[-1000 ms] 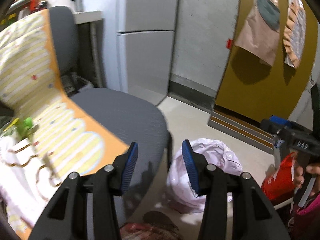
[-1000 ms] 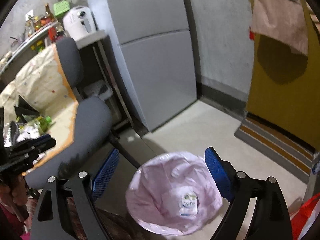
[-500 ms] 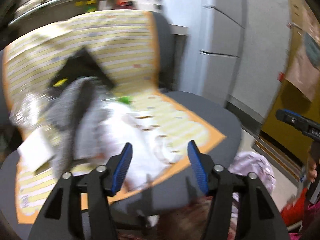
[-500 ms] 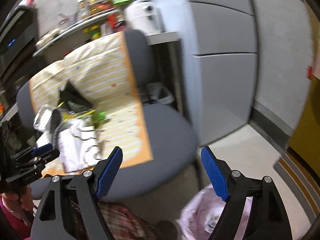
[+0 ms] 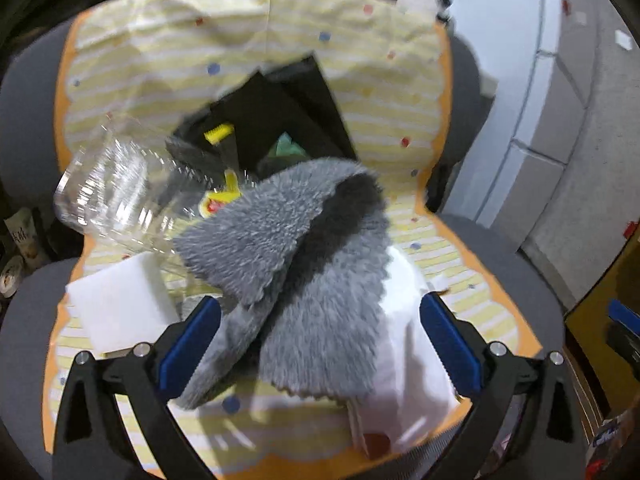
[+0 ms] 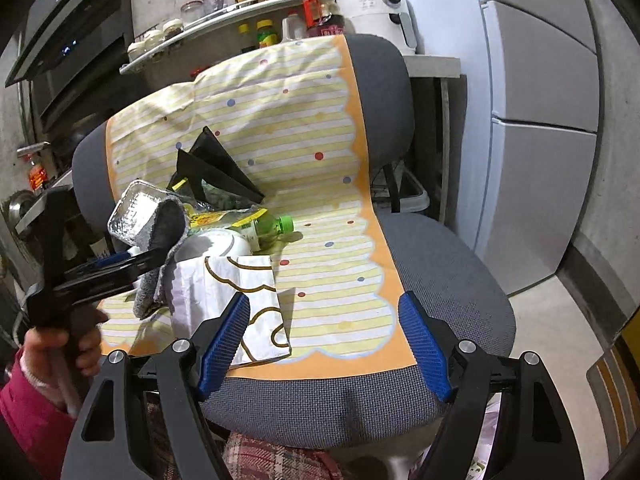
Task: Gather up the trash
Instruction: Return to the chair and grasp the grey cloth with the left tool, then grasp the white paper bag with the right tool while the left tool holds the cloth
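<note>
My left gripper (image 5: 320, 340) spreads its jaws wider, bracketing but not yet pinching the soft grey fluffy cloth (image 5: 304, 264) heaped on the yellow striped chair cover (image 5: 248, 40). Light, limp stuff: I would pinch its raised fold. My right gripper (image 6: 328, 340) hangs open, empty.

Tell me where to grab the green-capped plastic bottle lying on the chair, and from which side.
Grip the green-capped clear plastic bottle at its neck end, just behind the cap, coming from above and from the open seat side. It lies on its side on the yellow striped mat with the cap pointing toward bare mat, while its base is buried under the white bowl and wrappers, so probably only the cap end is free.
</note>
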A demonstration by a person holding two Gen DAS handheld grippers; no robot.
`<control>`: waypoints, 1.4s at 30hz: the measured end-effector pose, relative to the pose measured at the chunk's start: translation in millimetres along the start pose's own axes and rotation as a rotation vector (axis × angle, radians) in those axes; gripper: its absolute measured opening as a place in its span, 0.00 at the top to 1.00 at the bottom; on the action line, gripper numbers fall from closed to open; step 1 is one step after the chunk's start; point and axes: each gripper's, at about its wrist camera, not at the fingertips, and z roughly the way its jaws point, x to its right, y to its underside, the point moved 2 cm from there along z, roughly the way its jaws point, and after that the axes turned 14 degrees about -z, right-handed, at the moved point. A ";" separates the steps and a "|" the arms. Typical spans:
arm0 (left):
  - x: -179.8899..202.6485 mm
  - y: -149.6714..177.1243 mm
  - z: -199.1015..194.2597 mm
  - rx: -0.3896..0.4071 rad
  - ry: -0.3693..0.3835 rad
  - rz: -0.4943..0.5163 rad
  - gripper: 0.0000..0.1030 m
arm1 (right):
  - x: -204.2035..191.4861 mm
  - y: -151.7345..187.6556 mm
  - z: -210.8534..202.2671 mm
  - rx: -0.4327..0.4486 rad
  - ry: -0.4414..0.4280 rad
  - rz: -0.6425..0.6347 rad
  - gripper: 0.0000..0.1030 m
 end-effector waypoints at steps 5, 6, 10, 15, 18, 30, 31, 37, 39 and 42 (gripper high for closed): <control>-18.9 -11.9 27.1 -0.064 0.015 -0.088 0.06 | 9.0 8.2 8.6 -0.028 0.006 0.019 0.25; -24.8 -14.8 27.6 -0.073 0.043 -0.120 0.08 | 10.2 9.6 9.8 -0.033 0.006 0.021 0.25; -37.5 -21.6 29.6 -0.109 0.099 -0.169 0.45 | 10.3 12.2 13.5 -0.042 0.003 0.019 0.25; -37.8 -22.1 19.8 -0.085 0.107 -0.123 0.89 | 3.3 9.8 8.9 -0.024 -0.004 -0.002 0.25; -38.7 -30.6 -15.1 0.013 0.137 -0.112 0.90 | -1.5 8.2 6.2 -0.017 -0.005 -0.020 0.25; -65.6 -58.5 -166.0 0.282 0.265 -0.151 0.90 | -38.9 -2.1 17.7 -0.022 -0.092 -0.073 0.16; -71.3 -56.6 -172.8 0.288 0.269 -0.157 0.90 | -43.4 -1.7 20.5 -0.026 -0.101 -0.080 0.16; -81.8 -28.6 -170.8 0.275 0.175 -0.148 0.90 | -71.5 6.4 47.3 -0.071 -0.182 -0.115 0.16; -84.1 -16.8 -154.8 0.234 0.162 -0.152 0.90 | -82.8 8.6 58.5 -0.079 -0.208 -0.133 0.16; -88.4 -3.3 -129.9 0.169 0.165 -0.178 0.90 | -97.8 12.3 80.0 -0.088 -0.215 -0.175 0.16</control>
